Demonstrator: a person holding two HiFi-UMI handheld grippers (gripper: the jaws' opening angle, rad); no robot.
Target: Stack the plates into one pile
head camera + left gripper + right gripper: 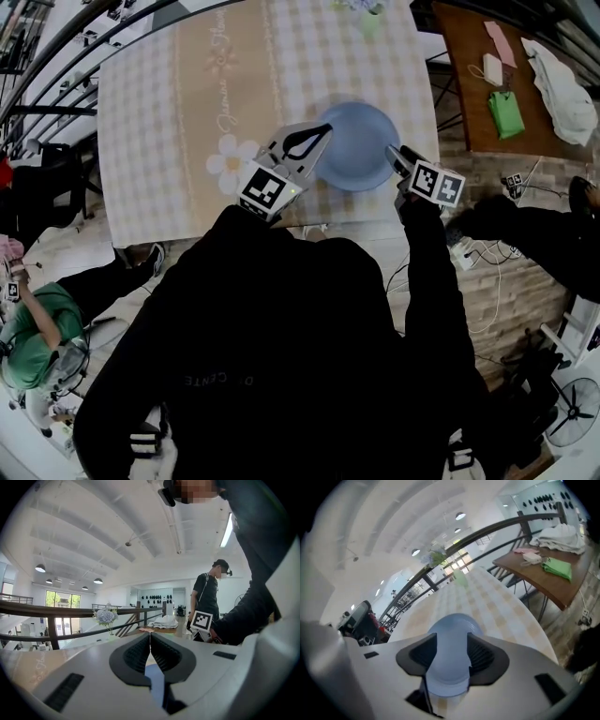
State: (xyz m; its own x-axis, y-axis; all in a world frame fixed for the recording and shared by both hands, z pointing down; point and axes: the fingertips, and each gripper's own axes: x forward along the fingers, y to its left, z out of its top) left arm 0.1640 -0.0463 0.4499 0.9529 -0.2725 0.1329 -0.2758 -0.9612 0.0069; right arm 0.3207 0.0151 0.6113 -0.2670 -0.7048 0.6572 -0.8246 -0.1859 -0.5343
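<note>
Plate [356,145], blue, one visible: it lies flat on the checked surface [169,112], right of centre in the head view and close to the cloth's lower edge. Whether others lie beneath it cannot be told.

Your right gripper's [396,157] fingers [480,653] stand wide apart. The plate shows in the gap between them, and neither pad presses on it. In the head view that gripper sits at the plate's right rim.

Your left gripper's [319,133] fingers [136,656] are pressed together with nothing between them. Their tips lie over the plate's left rim; contact cannot be determined.

Further out, a bunch of flowers [105,617] stands left of centre in the left gripper view. A wooden surface [469,84] at the head view's upper right carries a green cloth [506,112].
</note>
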